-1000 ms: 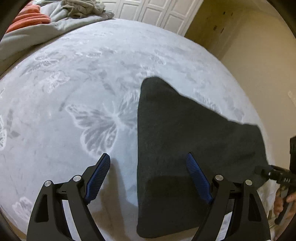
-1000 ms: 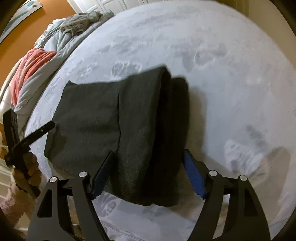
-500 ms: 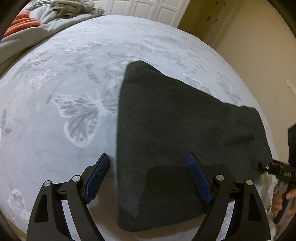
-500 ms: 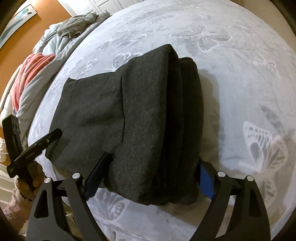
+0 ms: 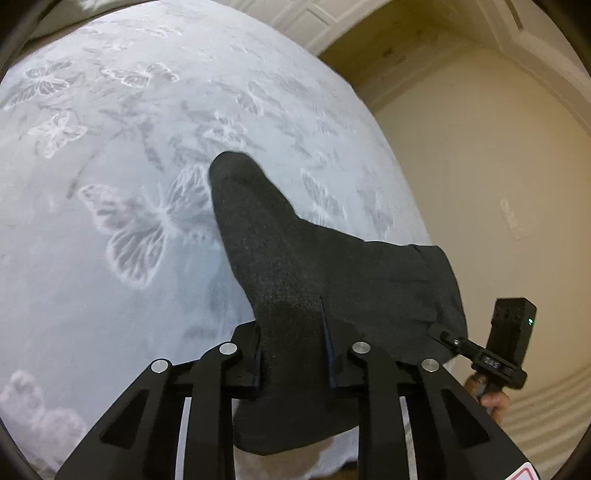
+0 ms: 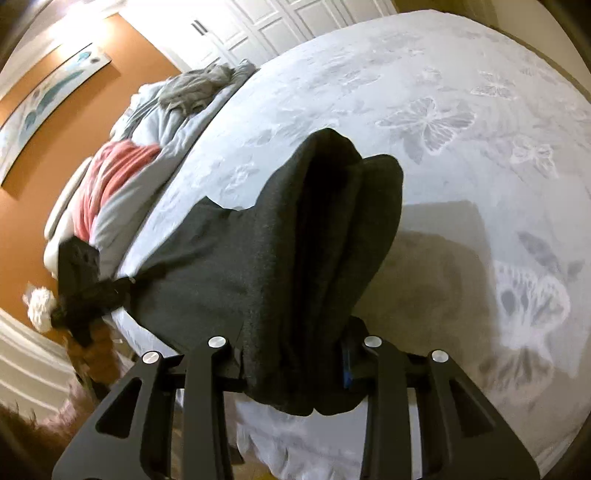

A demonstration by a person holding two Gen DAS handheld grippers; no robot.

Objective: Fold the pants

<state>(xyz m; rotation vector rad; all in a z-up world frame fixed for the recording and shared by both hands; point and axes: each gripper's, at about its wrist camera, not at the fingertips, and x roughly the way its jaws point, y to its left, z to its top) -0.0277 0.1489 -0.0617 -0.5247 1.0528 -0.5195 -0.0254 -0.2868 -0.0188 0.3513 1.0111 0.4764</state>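
Note:
The dark grey folded pants (image 5: 332, 266) lie on a pale bedspread with butterfly prints (image 5: 129, 184), their near edge raised off it. My left gripper (image 5: 293, 343) is closing, and its jaws pinch the near left corner of the fabric, which bunches between them. My right gripper (image 6: 293, 363) is closing too, its pads pressing the thick stacked layers of the pants (image 6: 295, 240) at the near right corner. Each view catches the other tool at the cloth's side: the right gripper (image 5: 448, 339) and the left gripper (image 6: 136, 280). The pads are mostly buried in fabric.
A heap of grey and coral bedding (image 6: 110, 177) sits at the far left of the bed. White closet doors (image 6: 280, 22) stand behind it, an orange wall (image 6: 22, 221) to the left. The bed's near edge drops off just below the grippers. A hand (image 5: 491, 398) holds the right tool.
Both grippers were open, straddling the pants' near edge. Now both have closed on the fabric and lifted that edge off the bedspread, tilting upward.

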